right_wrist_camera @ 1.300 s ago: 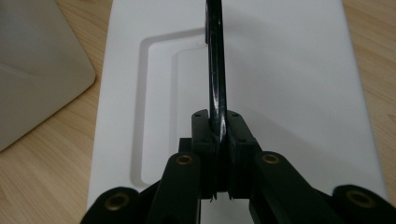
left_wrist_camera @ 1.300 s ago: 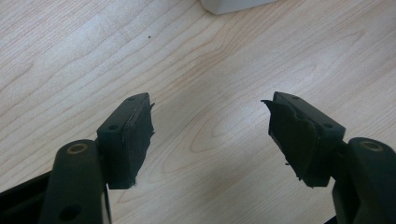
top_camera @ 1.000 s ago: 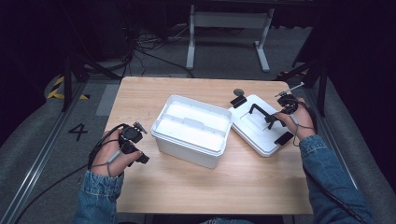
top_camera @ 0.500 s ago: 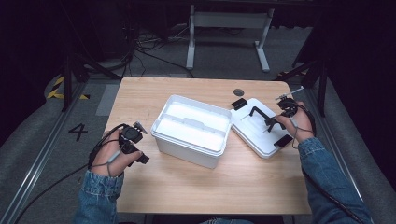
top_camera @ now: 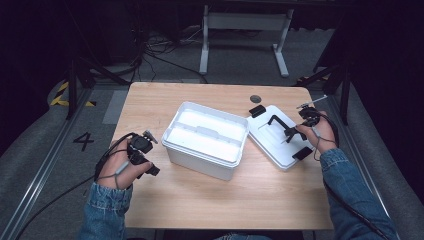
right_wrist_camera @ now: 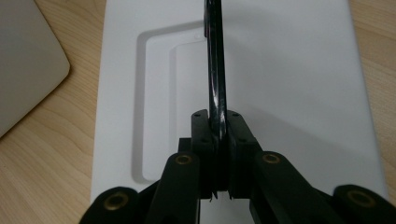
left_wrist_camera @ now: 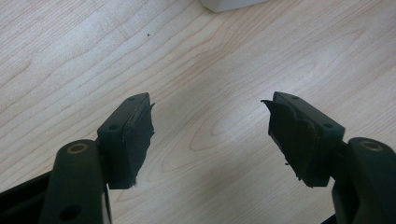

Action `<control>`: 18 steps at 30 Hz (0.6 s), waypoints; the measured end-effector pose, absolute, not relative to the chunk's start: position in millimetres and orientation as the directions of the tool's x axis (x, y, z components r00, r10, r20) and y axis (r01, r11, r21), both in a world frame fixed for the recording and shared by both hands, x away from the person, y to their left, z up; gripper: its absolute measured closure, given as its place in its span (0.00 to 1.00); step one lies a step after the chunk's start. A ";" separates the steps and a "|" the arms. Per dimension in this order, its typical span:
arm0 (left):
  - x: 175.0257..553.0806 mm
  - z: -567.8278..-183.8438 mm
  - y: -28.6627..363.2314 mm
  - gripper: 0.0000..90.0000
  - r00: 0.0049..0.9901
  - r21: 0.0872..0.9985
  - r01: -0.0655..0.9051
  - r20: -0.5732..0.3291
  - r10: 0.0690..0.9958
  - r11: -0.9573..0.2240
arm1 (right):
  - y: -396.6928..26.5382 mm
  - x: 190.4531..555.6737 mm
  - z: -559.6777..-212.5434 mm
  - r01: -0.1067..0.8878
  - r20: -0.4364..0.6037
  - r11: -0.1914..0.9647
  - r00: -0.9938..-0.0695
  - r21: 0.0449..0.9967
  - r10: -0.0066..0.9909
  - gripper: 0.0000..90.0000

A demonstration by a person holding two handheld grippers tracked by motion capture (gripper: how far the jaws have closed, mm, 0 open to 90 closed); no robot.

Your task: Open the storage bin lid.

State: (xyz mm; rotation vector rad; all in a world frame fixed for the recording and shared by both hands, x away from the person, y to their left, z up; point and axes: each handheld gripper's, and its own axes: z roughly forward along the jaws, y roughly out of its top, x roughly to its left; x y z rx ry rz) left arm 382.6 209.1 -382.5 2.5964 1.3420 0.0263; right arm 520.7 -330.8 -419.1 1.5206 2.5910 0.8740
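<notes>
On the right of the surface (top_camera: 210,200), the right tool (right_wrist_camera: 219,140) is clenching the lid (right_wrist_camera: 289,93)'s thin black handle (right_wrist_camera: 215,70), which is perhaps risking a swing, while the left tool (left_wrist_camera: 210,135) is resting released.

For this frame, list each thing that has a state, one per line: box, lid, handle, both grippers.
Box: open, lid off, upright on the table.
Lid: off the box, lying flat beside it on the table.
Lid handle: raised upright, clamped.
Right gripper: shut on the lid handle.
Left gripper: open, nothing between its jaws, over bare table.
</notes>
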 end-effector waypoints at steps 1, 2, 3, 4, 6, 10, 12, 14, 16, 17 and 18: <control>382.9 -382.5 209.2 0.35 0.587 0.197 0.802 -0.083 0.806 -0.564 | -331.1 520.7 -419.3 0.802 0.263 0.369 -0.526 0.469 0.809 0.94; 382.9 -382.5 209.2 0.35 0.587 0.197 0.802 -0.083 0.806 -0.564 | -331.1 520.7 -419.3 0.802 0.263 0.369 -0.526 0.469 0.809 0.94; 382.3 -383.1 208.4 0.35 0.577 0.199 0.809 -0.088 0.812 -0.553 | -331.5 520.7 -419.2 0.802 0.263 0.370 -0.527 0.469 0.808 0.94; 382.3 -383.2 208.3 0.35 0.576 0.198 0.810 -0.090 0.813 -0.552 | -331.6 520.7 -419.2 0.803 0.263 0.370 -0.526 0.468 0.809 0.93; 382.6 -383.2 208.4 0.35 0.577 0.199 0.809 -0.089 0.812 -0.553 | -331.8 520.6 -419.0 0.802 0.256 0.372 -0.526 0.468 0.811 0.90; 383.3 -383.1 209.2 0.35 0.587 0.197 0.802 -0.083 0.805 -0.564 | -333.0 519.2 -415.7 0.790 0.233 0.370 -0.527 0.489 0.817 0.80; 382.8 -383.3 208.3 0.35 0.580 0.200 0.806 -0.086 0.810 -0.557 | -333.8 518.2 -412.8 0.783 0.219 0.369 -0.527 0.501 0.821 0.75; 382.4 -382.8 208.2 0.35 0.581 0.193 0.807 -0.088 0.809 -0.558 | -334.8 516.5 -409.0 0.775 0.209 0.363 -0.525 0.517 0.825 0.73; 382.3 -382.8 208.0 0.35 0.579 0.196 0.808 -0.086 0.811 -0.556 | -335.7 512.8 -401.8 0.761 0.192 0.367 -0.533 0.535 0.824 0.71; 382.0 -383.5 208.1 0.35 0.577 0.197 0.809 -0.087 0.812 -0.554 | -335.8 511.2 -399.0 0.753 0.184 0.370 -0.538 0.544 0.823 0.70; 382.0 -383.6 208.2 0.35 0.576 0.196 0.810 -0.090 0.813 -0.552 | -335.8 509.2 -396.0 0.746 0.182 0.372 -0.543 0.552 0.820 0.70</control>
